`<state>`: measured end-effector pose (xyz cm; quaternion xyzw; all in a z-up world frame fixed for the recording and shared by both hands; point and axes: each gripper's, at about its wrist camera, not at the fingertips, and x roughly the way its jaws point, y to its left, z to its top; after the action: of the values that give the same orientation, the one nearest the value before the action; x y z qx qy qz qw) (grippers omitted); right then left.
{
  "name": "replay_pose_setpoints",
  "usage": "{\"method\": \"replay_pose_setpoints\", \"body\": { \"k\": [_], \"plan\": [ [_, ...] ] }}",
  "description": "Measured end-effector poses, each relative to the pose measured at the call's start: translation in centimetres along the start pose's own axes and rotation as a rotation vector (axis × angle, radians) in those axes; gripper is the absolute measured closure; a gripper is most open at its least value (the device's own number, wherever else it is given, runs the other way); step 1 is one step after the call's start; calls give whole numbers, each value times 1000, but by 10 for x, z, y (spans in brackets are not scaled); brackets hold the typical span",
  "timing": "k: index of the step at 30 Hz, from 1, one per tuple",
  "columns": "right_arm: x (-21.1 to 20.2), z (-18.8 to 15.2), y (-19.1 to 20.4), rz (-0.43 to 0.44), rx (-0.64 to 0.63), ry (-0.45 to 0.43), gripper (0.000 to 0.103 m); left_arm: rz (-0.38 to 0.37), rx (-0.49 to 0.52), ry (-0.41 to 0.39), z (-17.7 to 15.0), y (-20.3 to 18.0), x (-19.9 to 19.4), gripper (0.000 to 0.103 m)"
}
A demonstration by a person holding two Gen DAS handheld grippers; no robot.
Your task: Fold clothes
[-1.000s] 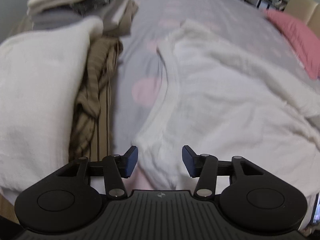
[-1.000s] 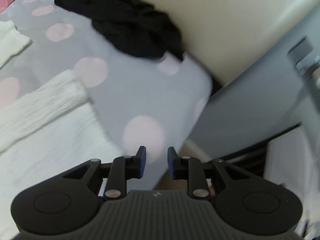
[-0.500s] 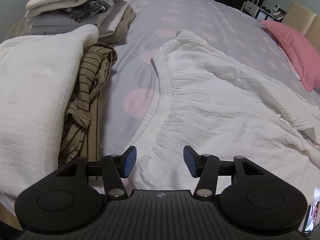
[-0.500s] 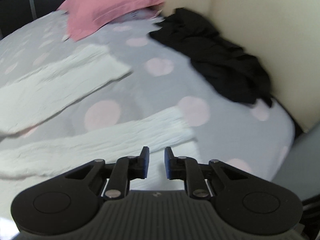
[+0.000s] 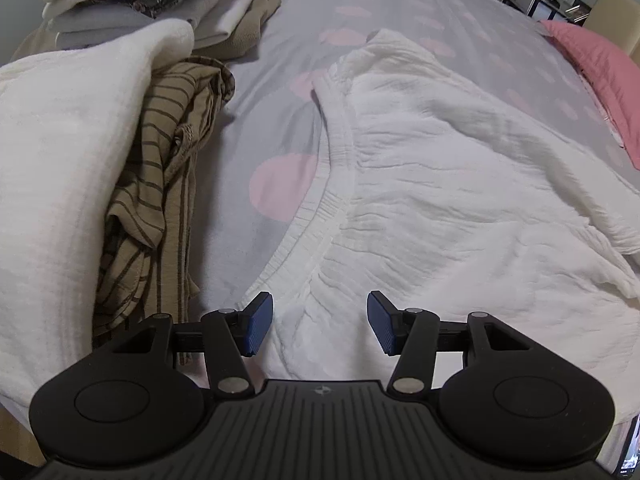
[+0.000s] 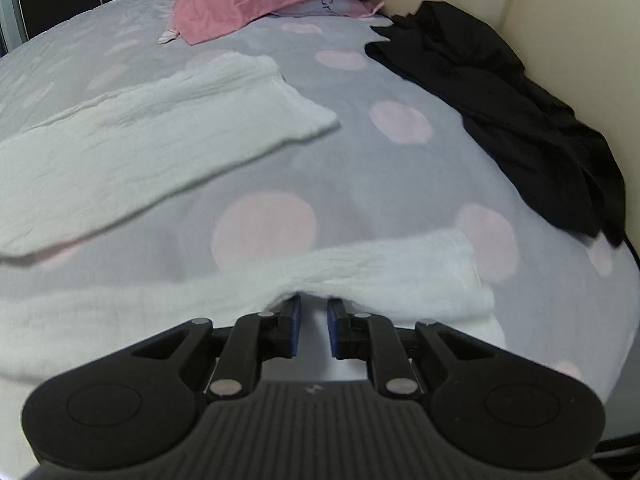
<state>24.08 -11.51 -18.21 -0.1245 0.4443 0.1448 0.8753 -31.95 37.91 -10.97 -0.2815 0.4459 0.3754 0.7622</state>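
White crinkly pants [image 5: 460, 184] are spread out flat across the middle of the bed [image 5: 400, 12], waistband toward the near edge, and the left gripper [image 5: 320, 328] hangs just over that waistband with its jaws spread wide, holding nothing. The right gripper [image 6: 313, 322] is down at one leg [image 6: 360, 276] near the foot-side corner, jaws close together with a small gap, tips tucked under the leg's edge. Striped shirt [image 5: 160, 200] and folded stack [image 5: 160, 4] sit along the left edge, black garment [image 6: 520, 120] by the headboard.

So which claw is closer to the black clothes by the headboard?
Right. The right claw sits at the white pants' leg end, with the black clothes ahead to its right. The left claw is at the pants' waistband; its view shows no black clothes.
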Motion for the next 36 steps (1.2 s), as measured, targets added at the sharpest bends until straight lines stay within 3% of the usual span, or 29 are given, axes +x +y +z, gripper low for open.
{"method": "replay_pose_setpoints", "body": {
  "k": [7,11,17,22,25,28,32,36],
  "plan": [
    [5,35,11,-10,140,-93,86,17,-23,9,3,5,5,53],
    [-5,42,23,0,108,-116,86,6,-35,11,3,6,6,53],
    [-27,39,43,100,80,-135,85,-27,-24,-3,3,0,1,51],
    [-31,45,52,80,101,-117,85,-51,-9,-12,12,-4,-6,51],
    [-29,54,48,84,156,-126,77,-66,2,-24,25,-4,-10,50],
    [-20,62,48,74,177,-117,75,-77,34,-52,45,-6,-8,48],
    [-4,78,44,59,214,-110,75,-89,82,-95,87,-13,7,48],
    [13,104,47,59,185,-101,71,-136,54,-142,139,-10,27,46]
  ]
}}
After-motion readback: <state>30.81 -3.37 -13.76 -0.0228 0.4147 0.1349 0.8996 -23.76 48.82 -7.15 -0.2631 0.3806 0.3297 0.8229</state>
